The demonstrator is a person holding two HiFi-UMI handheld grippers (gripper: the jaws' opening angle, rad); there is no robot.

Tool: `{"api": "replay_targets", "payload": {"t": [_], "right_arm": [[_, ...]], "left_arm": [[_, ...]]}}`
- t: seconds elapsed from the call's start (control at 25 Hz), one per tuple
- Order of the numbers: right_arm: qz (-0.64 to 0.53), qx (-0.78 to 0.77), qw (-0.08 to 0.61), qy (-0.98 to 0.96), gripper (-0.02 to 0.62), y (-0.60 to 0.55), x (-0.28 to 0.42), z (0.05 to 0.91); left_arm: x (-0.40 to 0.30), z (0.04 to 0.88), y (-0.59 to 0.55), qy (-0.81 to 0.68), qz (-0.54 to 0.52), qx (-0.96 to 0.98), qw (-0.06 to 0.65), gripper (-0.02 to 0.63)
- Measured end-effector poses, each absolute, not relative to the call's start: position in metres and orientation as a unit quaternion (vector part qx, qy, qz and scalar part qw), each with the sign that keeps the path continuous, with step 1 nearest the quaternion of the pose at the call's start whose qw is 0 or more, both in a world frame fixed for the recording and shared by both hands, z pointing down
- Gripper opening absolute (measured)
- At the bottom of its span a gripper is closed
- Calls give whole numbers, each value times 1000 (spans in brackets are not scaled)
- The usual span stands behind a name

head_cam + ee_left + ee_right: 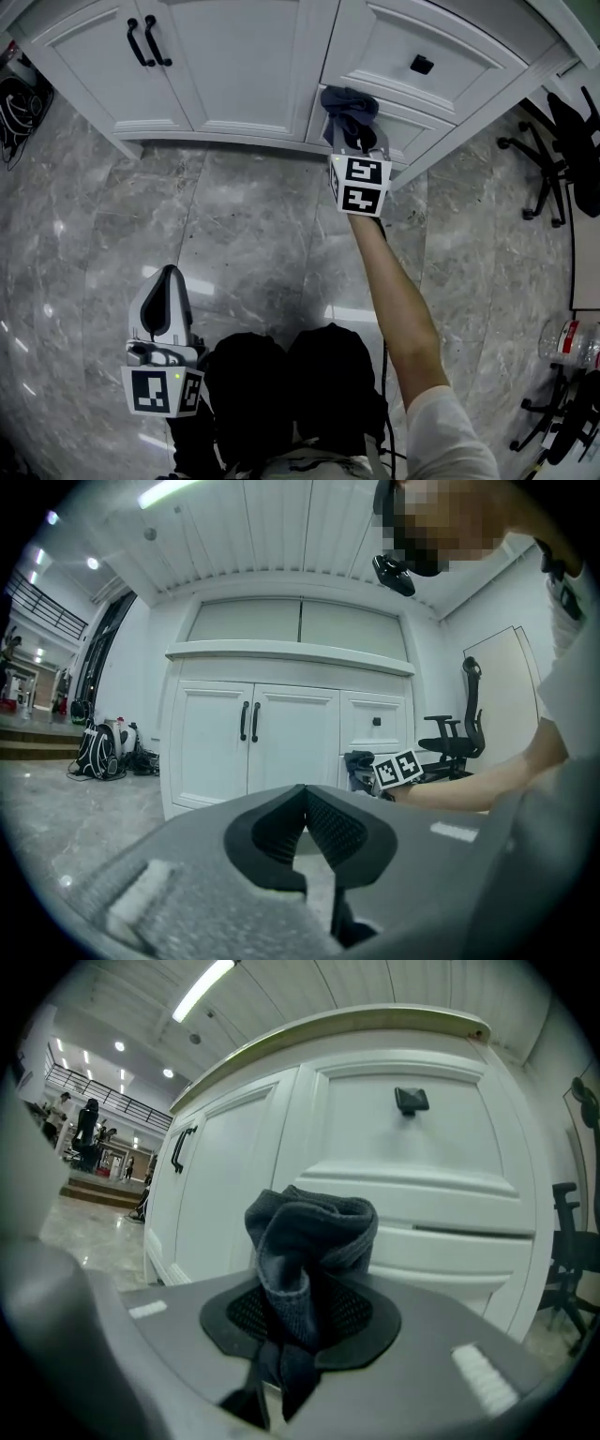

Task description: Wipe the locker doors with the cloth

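A dark grey cloth point(349, 106) is bunched between the jaws of my right gripper point(356, 134), which is shut on it. In the head view the cloth sits against the lower drawer front point(405, 127) of the white cabinet, right of the double doors point(202, 66). In the right gripper view, the cloth point(310, 1241) stands up out of the right gripper point(305, 1312), close before the drawer fronts. My left gripper point(169, 284) hangs low over the floor, far from the cabinet. Its jaws are shut with nothing between them, as the left gripper view shows point(305, 797).
The doors carry two black handles point(143, 41), and the upper drawer has a black knob point(422, 65). Office chairs point(562, 141) stand to the right, a black backpack point(19, 103) to the left. Grey marble floor point(262, 234) lies in front of the cabinet.
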State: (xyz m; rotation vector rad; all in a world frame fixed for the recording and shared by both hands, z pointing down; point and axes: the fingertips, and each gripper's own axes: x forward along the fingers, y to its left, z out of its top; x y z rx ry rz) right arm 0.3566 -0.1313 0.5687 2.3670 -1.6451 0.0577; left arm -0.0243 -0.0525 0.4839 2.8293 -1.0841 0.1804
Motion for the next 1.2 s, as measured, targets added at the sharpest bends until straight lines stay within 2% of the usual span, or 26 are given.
{"api": "replay_targets", "payload": {"t": [0.52,0.84,1.2], "right_arm": [[70,800,164,-572,103,-138,355,660],[72,789,177,-584,103,-144,342,672],[70,764,194,-612,101,-179,294,674]], "left_arm": [[-26,506,-66,-363,78,926,65,2],[-25,516,-66,-366,80,924,74,2],[-50,512,-71,-382,69,918,78,2]]}}
